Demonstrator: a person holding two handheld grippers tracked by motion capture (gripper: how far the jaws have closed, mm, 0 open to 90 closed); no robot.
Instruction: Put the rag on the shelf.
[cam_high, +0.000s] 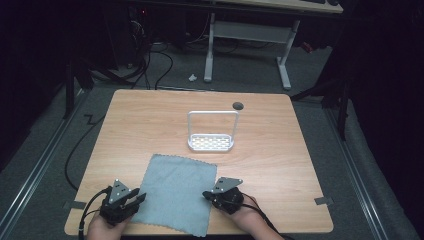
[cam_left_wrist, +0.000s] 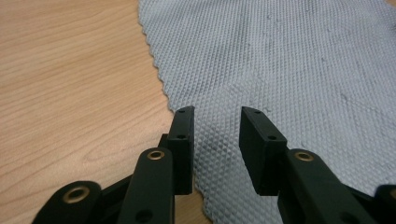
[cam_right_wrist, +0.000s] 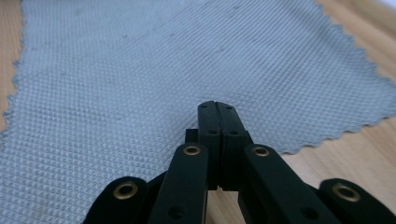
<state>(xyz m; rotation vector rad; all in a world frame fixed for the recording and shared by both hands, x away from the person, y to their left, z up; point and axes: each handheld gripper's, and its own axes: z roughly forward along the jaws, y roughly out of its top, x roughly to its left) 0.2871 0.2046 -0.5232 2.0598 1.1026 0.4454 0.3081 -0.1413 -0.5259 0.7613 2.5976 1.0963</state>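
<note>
A grey-blue waffle-weave cloth (cam_high: 175, 192) lies flat at the front middle of the wooden table (cam_high: 280, 165). My left gripper (cam_high: 139, 198) rests at the cloth's left edge. In the left gripper view this left gripper (cam_left_wrist: 217, 112) is open, its jaws apart just over the cloth (cam_left_wrist: 280, 60) near the zigzag hem. At the cloth's right edge sits my right gripper (cam_high: 206, 194). Seen in the right gripper view, the right gripper (cam_right_wrist: 217, 105) is shut, jaws pressed together above the cloth (cam_right_wrist: 140, 70), which lies flat with nothing visibly pinched.
A small white rack (cam_high: 211, 142) with a tall loop handle stands behind the cloth at mid-table. A round cable hole (cam_high: 238, 105) is near the far edge. Beyond the table stand a white desk frame (cam_high: 210, 50) and floor cables (cam_high: 150, 65).
</note>
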